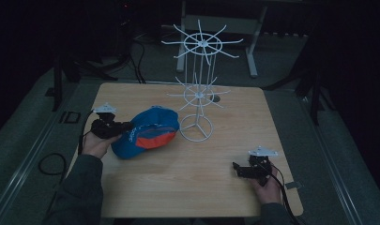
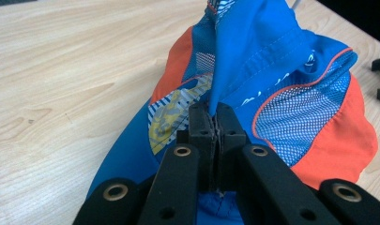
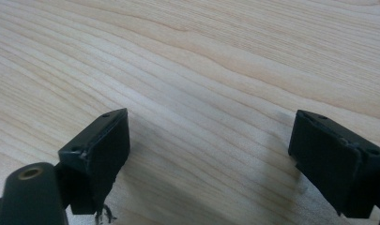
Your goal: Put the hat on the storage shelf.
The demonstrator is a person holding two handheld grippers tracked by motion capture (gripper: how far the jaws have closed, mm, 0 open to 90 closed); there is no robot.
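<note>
a blue and orange cap (image 1: 148, 133) is seen lying on the left half of the wooden bench (image 1: 187, 187), just beside the ring base of a white wire display stand (image 1: 197, 93). it appears made of thin fabric with mesh panels, so it is judged to be light, soft and easily crumpled, with no stiffness except perhaps in the brim; it will likely sag and swing when lifted, and little force should be needed. a raised fold of the blue fabric is pinched in the left gripper (image 2: 215, 123), whose jaws are closed tight together on the cloth, with almost no gap visible. a hold on a seam or the brim edge is judged safer than one on the mesh, which could snag or slip. the stand's thin radial arms are seen at two levels, and they look springy and easy to knock. the right gripper (image 1: 246, 169) is held low over bare bench near the right front corner, well apart from the cap; its jaws are spread wide and nothing is held between them.
</note>
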